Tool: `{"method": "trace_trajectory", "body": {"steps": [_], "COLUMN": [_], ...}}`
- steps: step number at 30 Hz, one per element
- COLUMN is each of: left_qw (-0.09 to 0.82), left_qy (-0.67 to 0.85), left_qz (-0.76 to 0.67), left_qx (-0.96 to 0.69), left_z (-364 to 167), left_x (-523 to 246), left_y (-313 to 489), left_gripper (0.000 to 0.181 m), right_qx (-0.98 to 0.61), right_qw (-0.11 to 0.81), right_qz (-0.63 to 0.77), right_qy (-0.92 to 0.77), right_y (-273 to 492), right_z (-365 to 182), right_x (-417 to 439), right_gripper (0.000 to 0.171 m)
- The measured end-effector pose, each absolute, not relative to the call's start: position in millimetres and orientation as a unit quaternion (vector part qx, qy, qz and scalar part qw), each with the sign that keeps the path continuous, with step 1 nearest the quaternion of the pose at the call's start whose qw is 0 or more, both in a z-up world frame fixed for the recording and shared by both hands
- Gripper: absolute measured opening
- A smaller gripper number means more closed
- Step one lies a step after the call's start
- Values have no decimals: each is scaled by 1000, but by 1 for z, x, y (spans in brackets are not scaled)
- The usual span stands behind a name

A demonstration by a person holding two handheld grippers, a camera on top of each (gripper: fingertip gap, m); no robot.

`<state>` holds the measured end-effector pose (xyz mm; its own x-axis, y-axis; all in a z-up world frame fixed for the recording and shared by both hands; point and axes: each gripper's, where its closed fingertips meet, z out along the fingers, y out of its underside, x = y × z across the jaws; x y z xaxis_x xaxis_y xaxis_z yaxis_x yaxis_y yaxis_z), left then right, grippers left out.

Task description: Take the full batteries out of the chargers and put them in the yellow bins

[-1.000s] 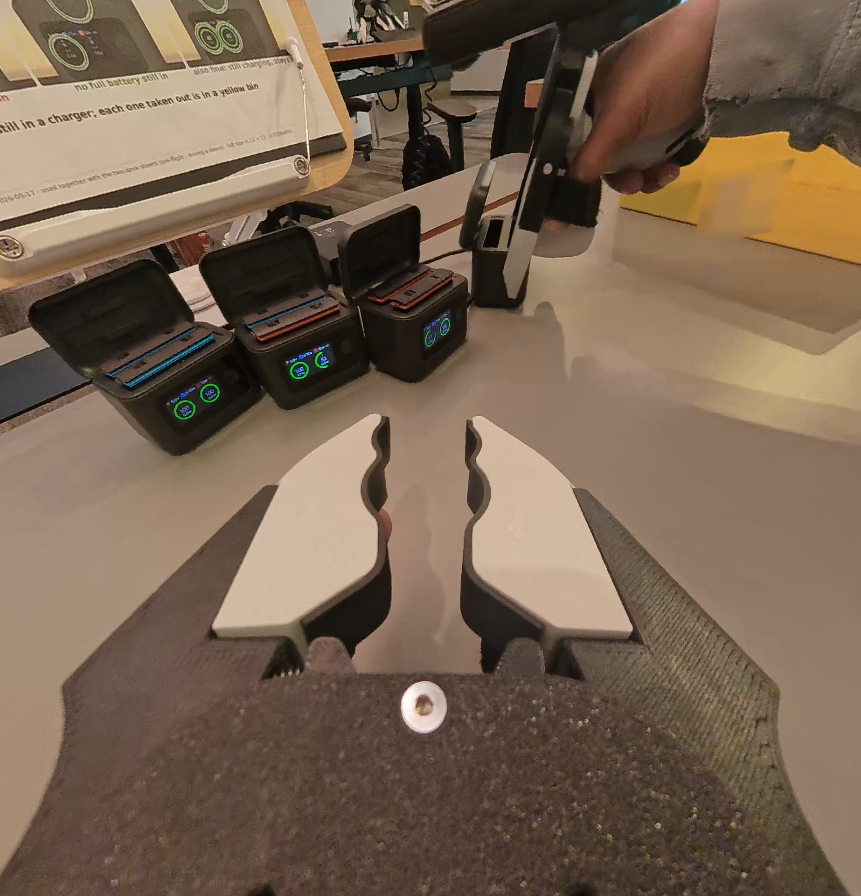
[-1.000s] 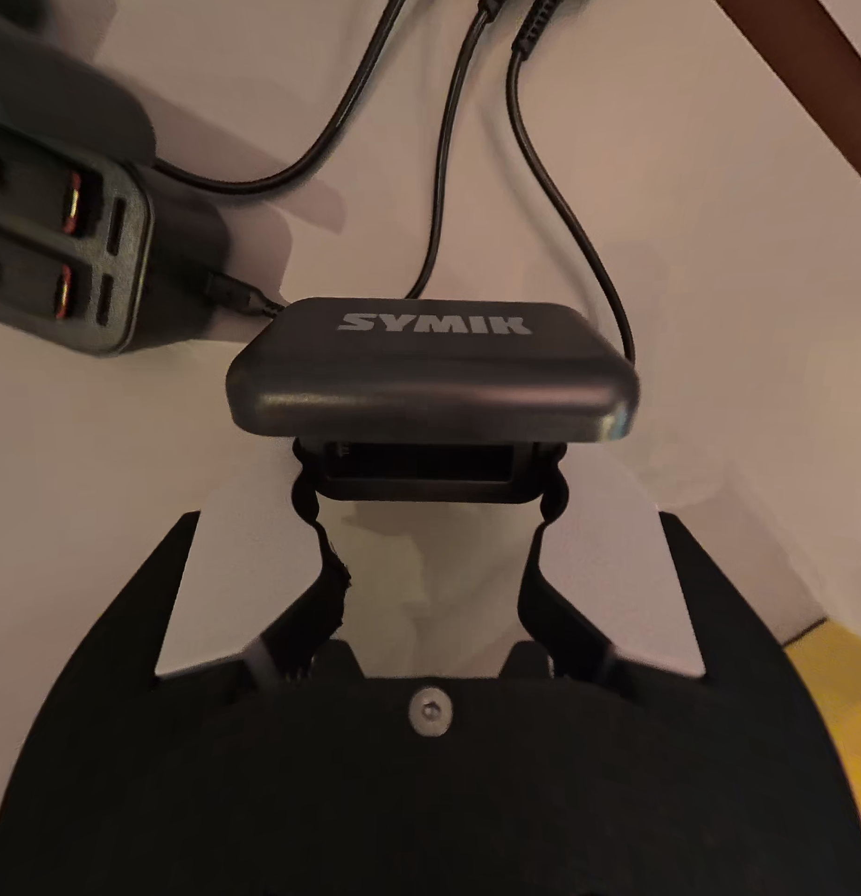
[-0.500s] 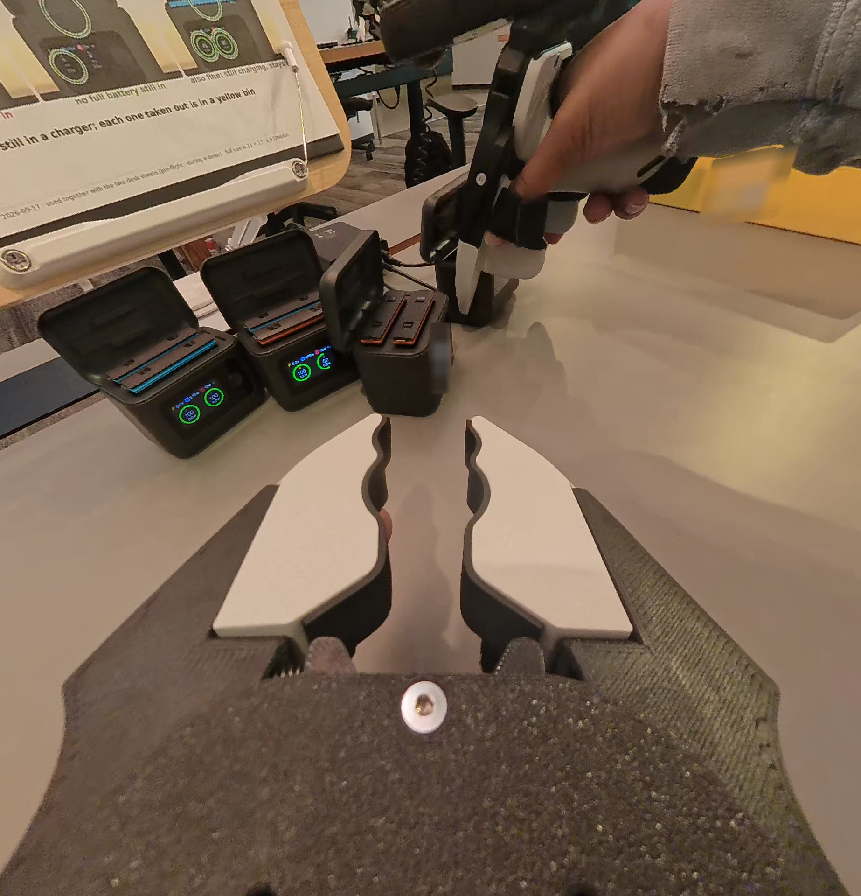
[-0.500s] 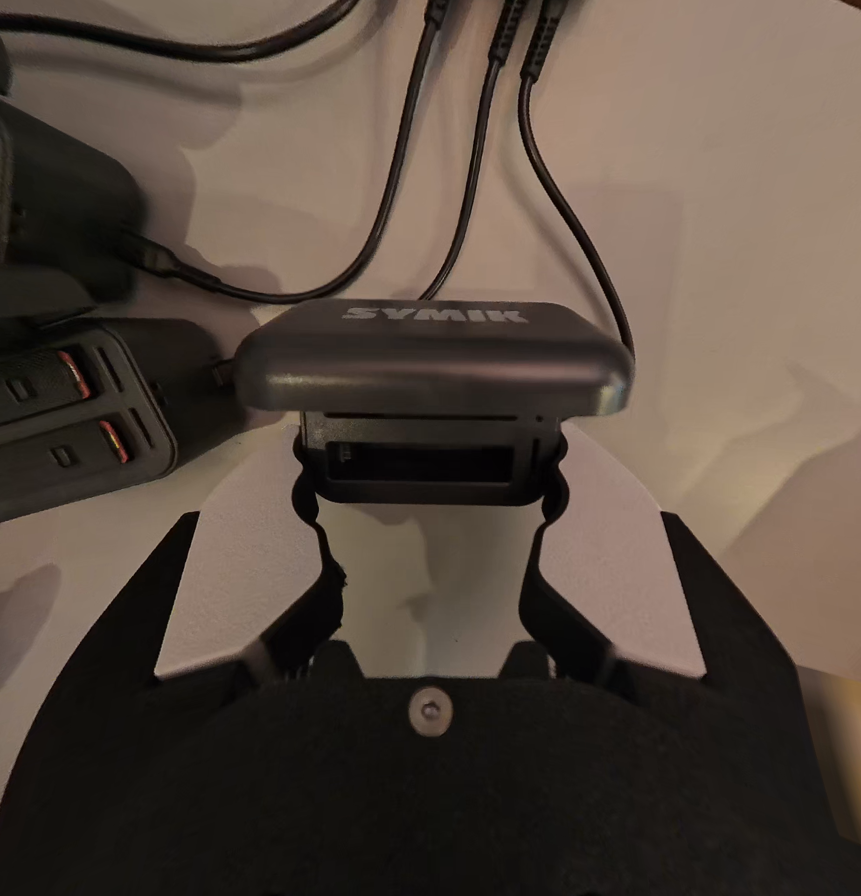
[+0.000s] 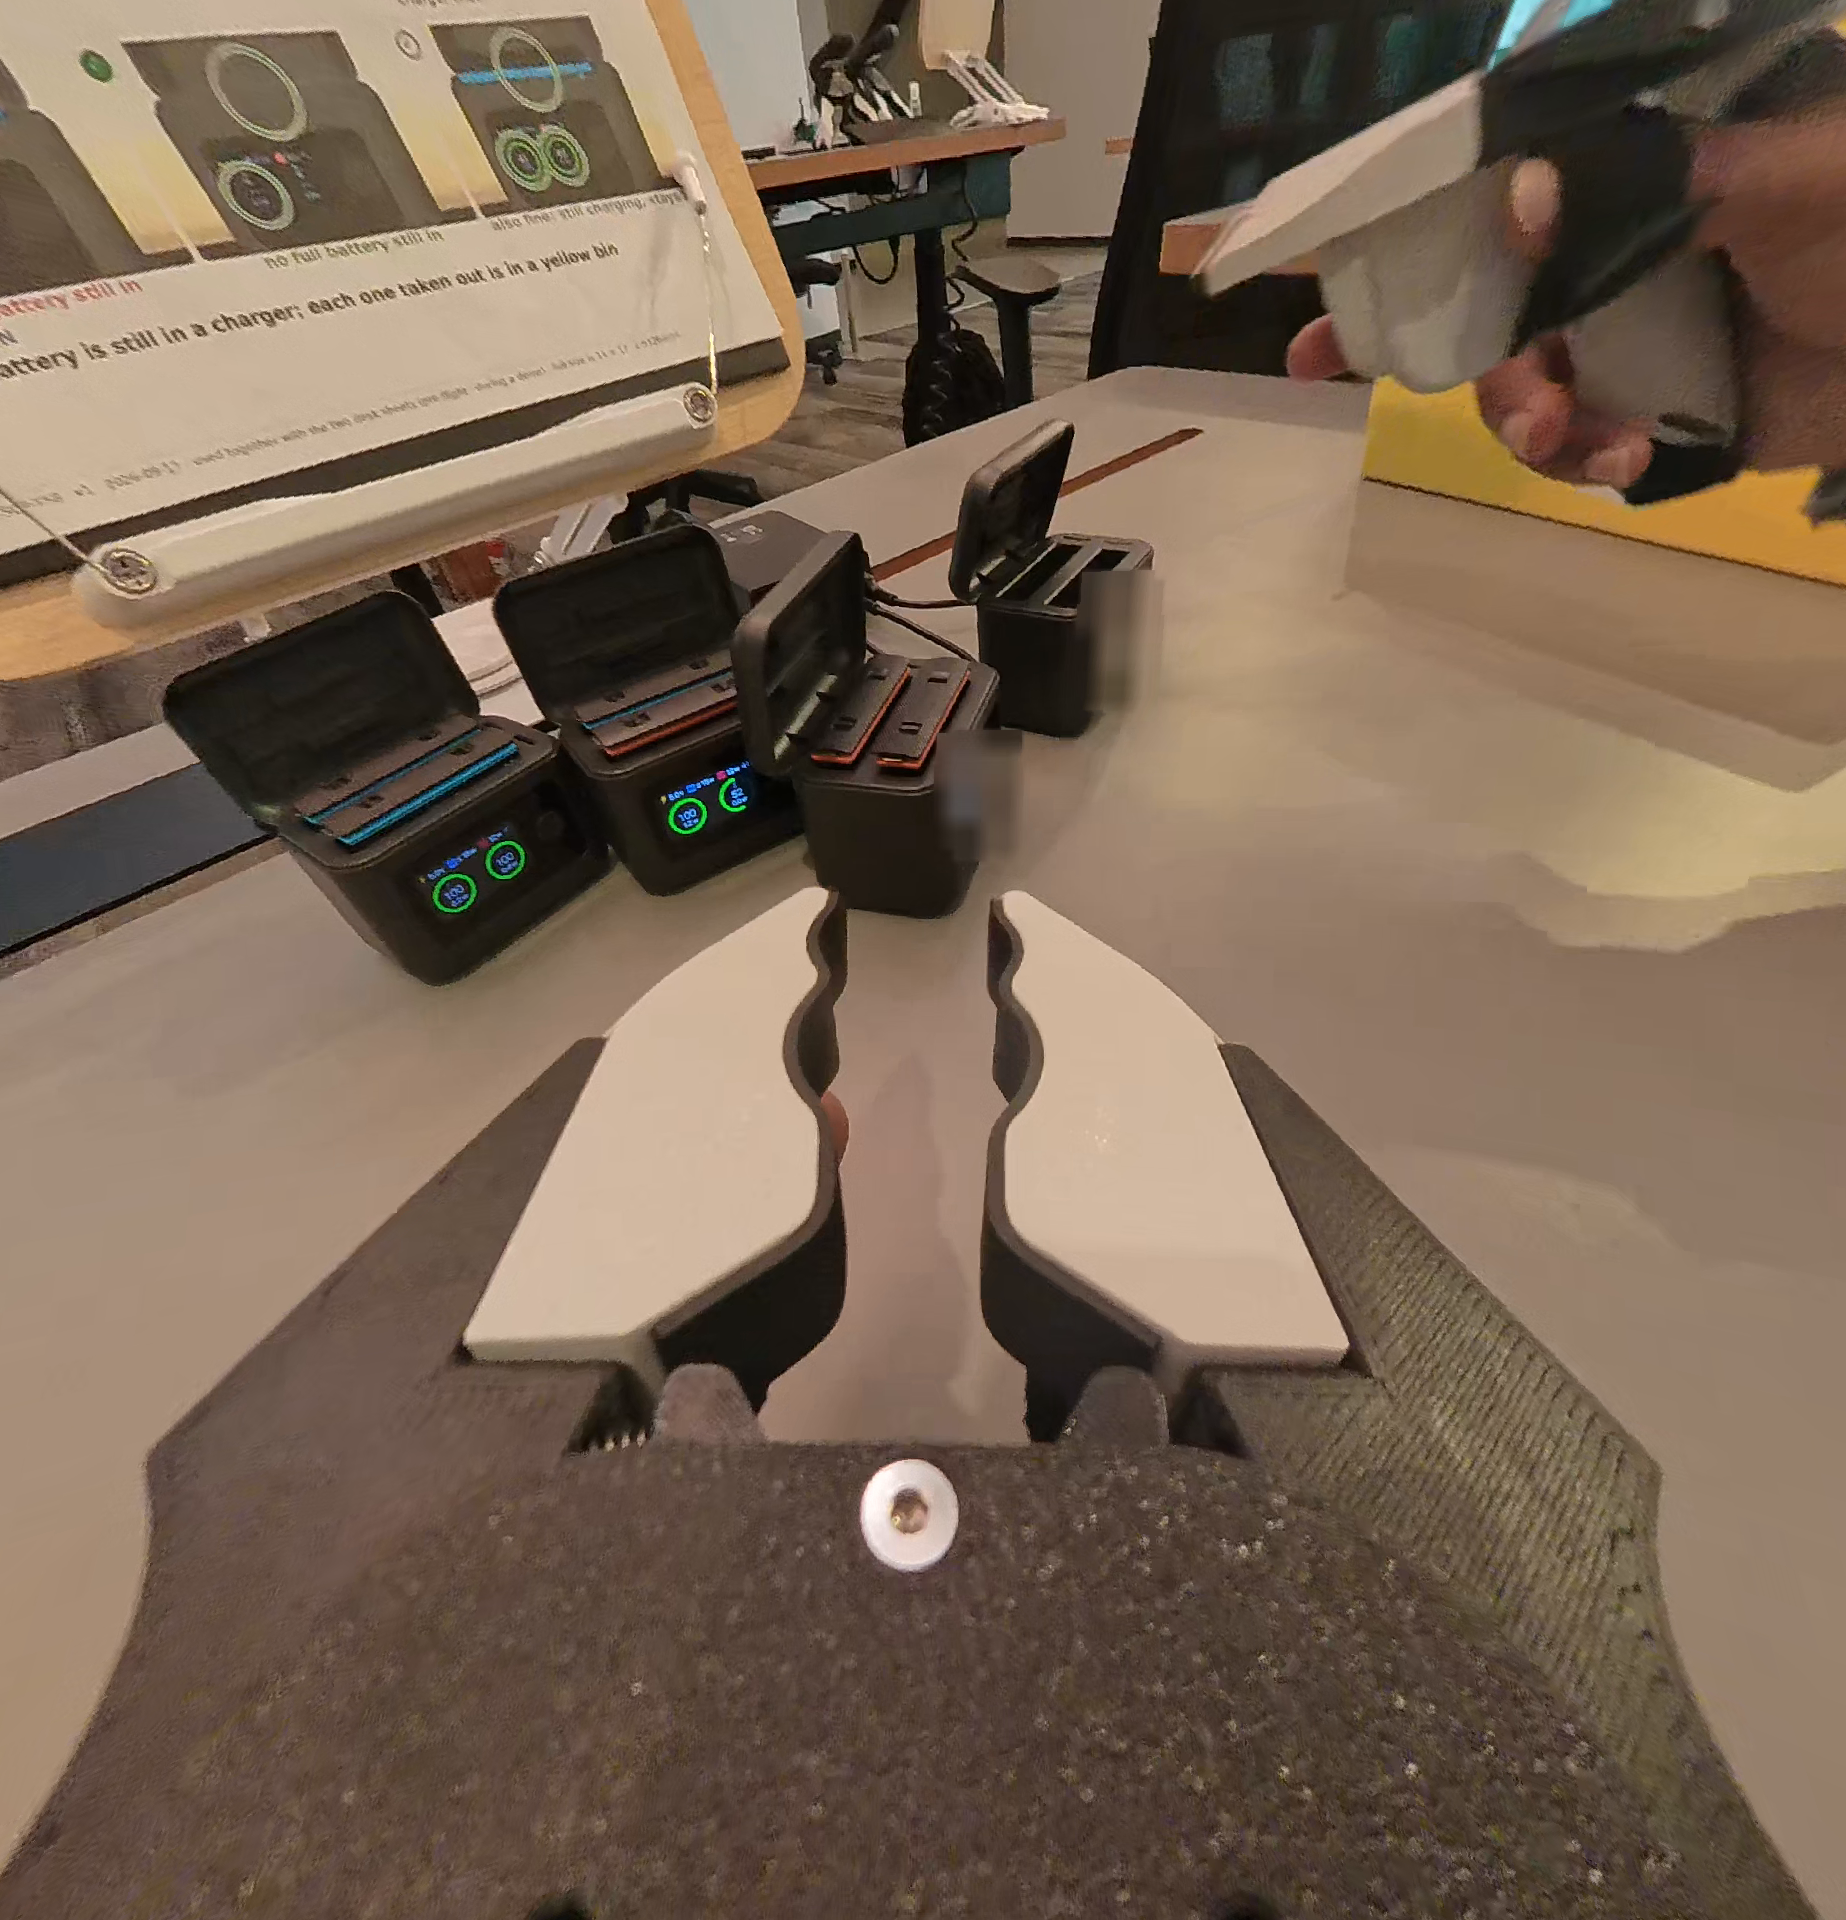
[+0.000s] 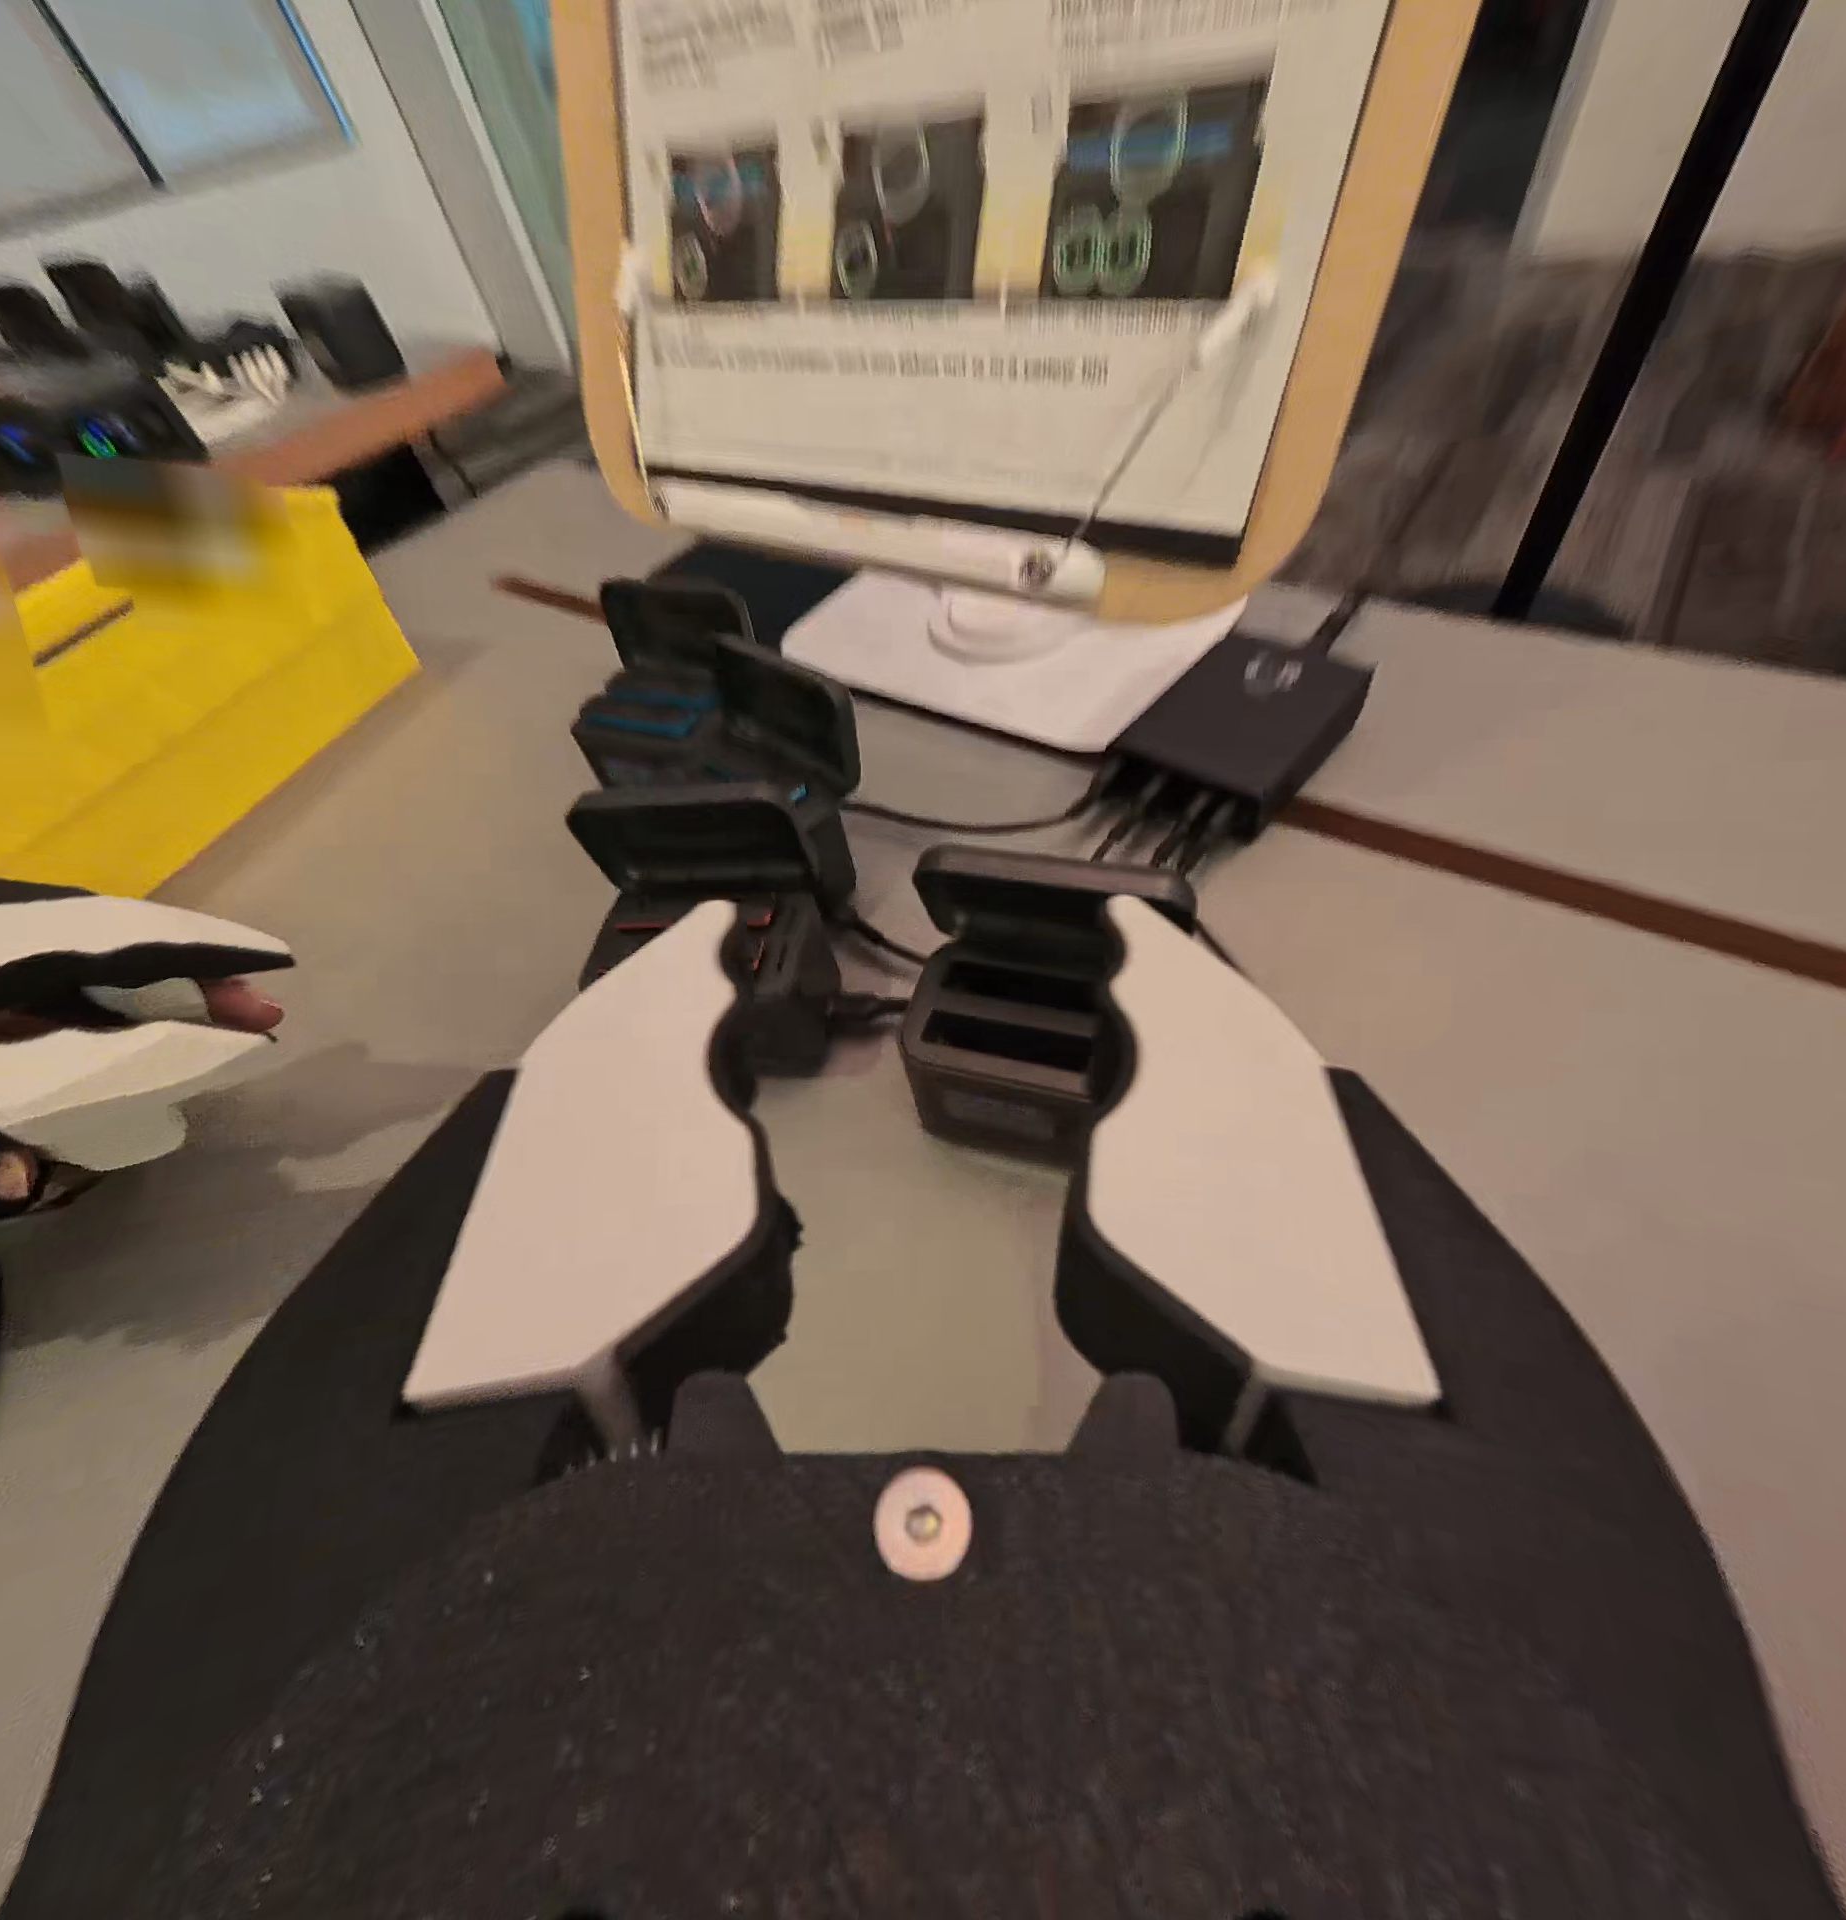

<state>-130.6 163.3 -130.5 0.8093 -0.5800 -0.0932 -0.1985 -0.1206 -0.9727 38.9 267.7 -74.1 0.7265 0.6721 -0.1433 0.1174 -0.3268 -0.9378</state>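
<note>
Grey table [image 5: 1418,1039]: four black battery chargers in a row, all lids raised.

Charger one [image 5: 431,821], far left in the left wrist view: two blue-edged batteries [image 5: 410,795] seated in its slots; front display carries two full green rings and small figures.

Charger two [image 5: 680,769]: two batteries seated, one blue-edged, one orange-edged; display shows one full green ring and one partial ring.

Charger three [image 5: 888,800]: turned so its display faces away from the left wrist view; two orange-edged batteries [image 5: 903,712] seated side by side. A mosaic patch lies over its right side.

Charger four [image 6: 1012,1029]: set a little apart from the others; both slots look empty in the right wrist view. Cables run from the chargers to a black multi-port power hub [image 6: 1241,727] behind them.

Instruction board [image 5: 358,270]: wood-framed printed sheet with charger photographs and lines of text, on a white stand behind the row.

Yellow bins [image 6: 171,686]: at the table's edge, well apart from the chargers; contents not visible.

Left gripper [image 5: 914,925]: low over the table, pointing at charger three, white fingers slightly parted, nothing between them.

Right gripper [image 6: 919,925]: raised over the table, fingers spread wide, nothing between them, charger four just beyond its tips. Picture blurred.
</note>
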Motion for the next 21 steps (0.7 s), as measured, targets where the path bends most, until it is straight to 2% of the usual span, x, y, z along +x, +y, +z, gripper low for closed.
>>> {"method": "trace_trajectory", "body": {"steps": [4, 7, 10, 16, 21], "left_qw": [626, 653, 683, 713, 633], "left_qy": [239, 212, 174, 130, 80], "left_qz": [-144, -113, -81, 26, 81], "left_qx": [-728, -718, -705, -689, -766], "left_z": [-119, -104, -76, 2, 35], "left_x": [-142, -160, -184, -274, -386], "left_y": [165, 168, 165, 151, 166], "left_gripper": [13, 6, 0, 0, 2], "right_qx": [-707, -688, -687, -692, -691], "right_qw": [609, 642, 645, 629, 624], "right_qz": [260, 229, 204, 218, 243], "right_qy": [-248, -247, -265, -279, -274], "right_y": [243, 235, 232, 233, 231], "right_z": [-64, -75, -91, -97, -92], "right_x": [47, 50, 50, 54, 54], "right_gripper": [15, 0, 0, 0, 0]}}
